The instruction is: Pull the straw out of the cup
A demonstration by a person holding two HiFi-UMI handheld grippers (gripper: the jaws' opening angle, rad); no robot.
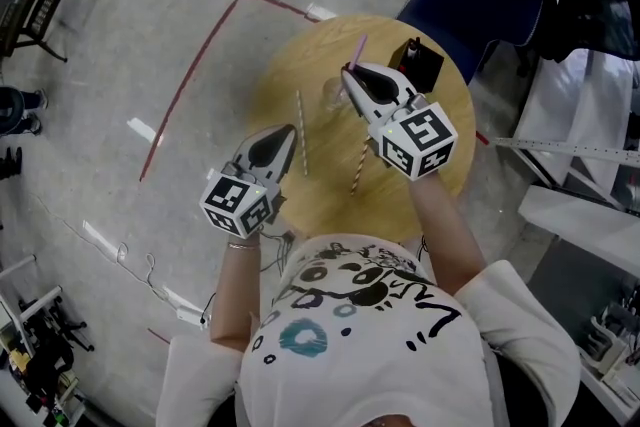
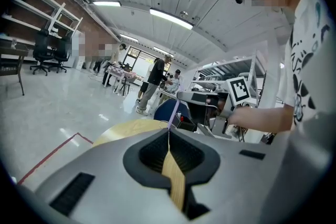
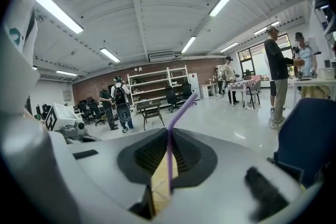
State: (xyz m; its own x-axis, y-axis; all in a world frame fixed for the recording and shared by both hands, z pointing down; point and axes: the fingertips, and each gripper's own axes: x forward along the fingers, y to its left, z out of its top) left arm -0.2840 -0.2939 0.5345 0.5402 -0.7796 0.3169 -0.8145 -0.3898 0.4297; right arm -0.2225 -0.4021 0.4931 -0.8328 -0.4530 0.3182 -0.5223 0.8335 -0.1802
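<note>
Above the round wooden bench (image 1: 290, 65), the right tongs (image 1: 350, 75) are clamped shut on a purple straw (image 1: 358, 49). They pinch its straight part below the bend, and the top pokes up past the tips. A clear cup (image 1: 335, 96) stands just beside those tips; whether the straw's lower end sits inside it I cannot tell. The left tongs (image 1: 287, 135) hover over the bench's near side, closed with nothing between them.

The purple straw is probably thin, light plastic, slick and easily crushed. A gentle pinch on the straight part and a pull along its length should suit it. The cup looks light enough to tip.

I count three straws: the purple one, plus a pale straw (image 1: 301, 133) and a darker straw (image 1: 358, 165) lying on the bench. There is also one cup and one black box (image 1: 420, 63).
</note>
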